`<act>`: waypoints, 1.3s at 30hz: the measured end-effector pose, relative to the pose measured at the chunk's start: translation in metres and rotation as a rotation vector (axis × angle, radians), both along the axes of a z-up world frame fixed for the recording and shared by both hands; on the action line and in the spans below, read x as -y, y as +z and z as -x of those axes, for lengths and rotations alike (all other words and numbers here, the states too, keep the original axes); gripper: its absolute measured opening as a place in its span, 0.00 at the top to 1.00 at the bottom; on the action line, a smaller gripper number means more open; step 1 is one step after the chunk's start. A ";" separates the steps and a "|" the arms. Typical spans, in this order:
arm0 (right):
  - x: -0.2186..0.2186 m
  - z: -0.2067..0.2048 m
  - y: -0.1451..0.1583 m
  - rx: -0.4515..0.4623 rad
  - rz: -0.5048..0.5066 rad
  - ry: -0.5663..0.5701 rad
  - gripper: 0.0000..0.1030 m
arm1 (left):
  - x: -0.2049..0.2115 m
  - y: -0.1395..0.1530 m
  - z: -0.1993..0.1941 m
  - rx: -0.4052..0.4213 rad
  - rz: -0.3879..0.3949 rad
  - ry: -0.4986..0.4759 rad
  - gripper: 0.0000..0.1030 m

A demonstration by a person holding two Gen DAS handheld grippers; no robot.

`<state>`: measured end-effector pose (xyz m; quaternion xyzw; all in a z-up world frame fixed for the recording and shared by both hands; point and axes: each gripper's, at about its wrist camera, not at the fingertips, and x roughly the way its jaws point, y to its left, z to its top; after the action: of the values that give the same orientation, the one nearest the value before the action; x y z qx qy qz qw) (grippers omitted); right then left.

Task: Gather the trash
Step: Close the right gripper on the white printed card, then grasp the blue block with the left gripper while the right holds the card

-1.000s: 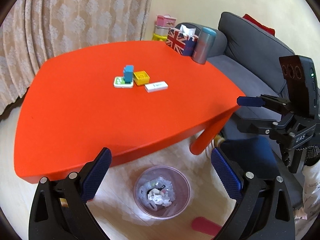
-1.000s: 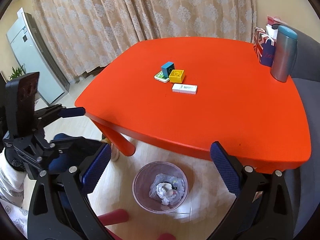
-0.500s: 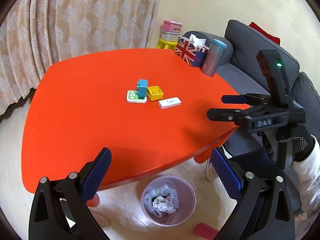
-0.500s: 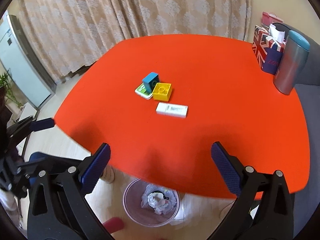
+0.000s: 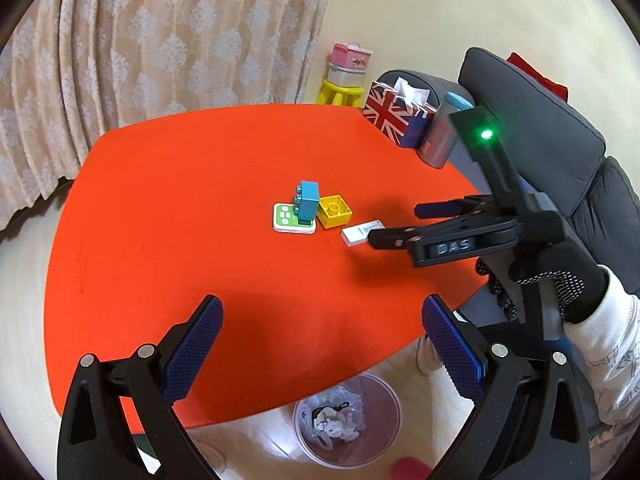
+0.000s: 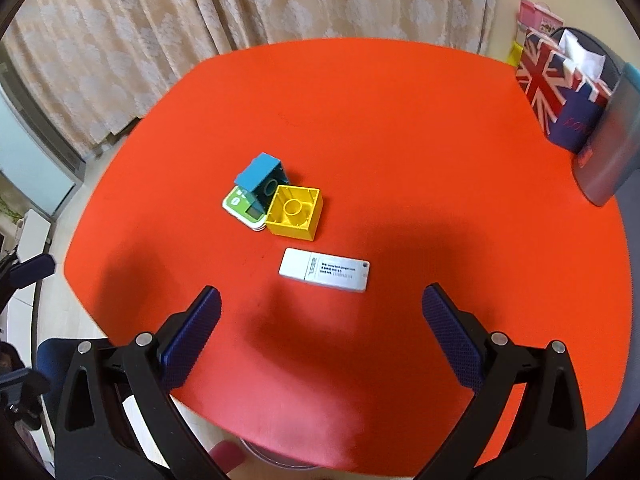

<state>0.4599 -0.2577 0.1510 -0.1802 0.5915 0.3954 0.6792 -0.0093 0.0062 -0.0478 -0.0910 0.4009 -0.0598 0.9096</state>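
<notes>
Since the white box (image 6: 324, 275) looks light, stiff and flat on the surface (image 6: 400, 140), pinch its long sides. Right gripper (image 6: 320, 316) jaws are wide open and empty (left gripper (image 5: 320, 328) likewise).

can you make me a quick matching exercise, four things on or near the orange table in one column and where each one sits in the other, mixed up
Things:
1. blue block
2. white stick
3. tissue box
4. trash bin

Places:
A. on the floor by the table's near edge
B. resting on the green card
C. at the table's far right edge, by the grey cup
D. flat on the table, just ahead of the open right gripper

Pairs: 1-B, 2-D, 3-C, 4-A
</notes>
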 end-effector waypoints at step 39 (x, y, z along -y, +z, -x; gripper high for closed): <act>0.018 -0.004 0.013 0.027 -0.027 0.011 0.43 | -0.010 -0.004 -0.048 -0.012 -0.003 0.002 0.07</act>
<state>0.4642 -0.2757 0.1641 -0.1796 0.5761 0.4047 0.6871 0.0389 0.0164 -0.0518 -0.0905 0.4064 -0.0578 0.9074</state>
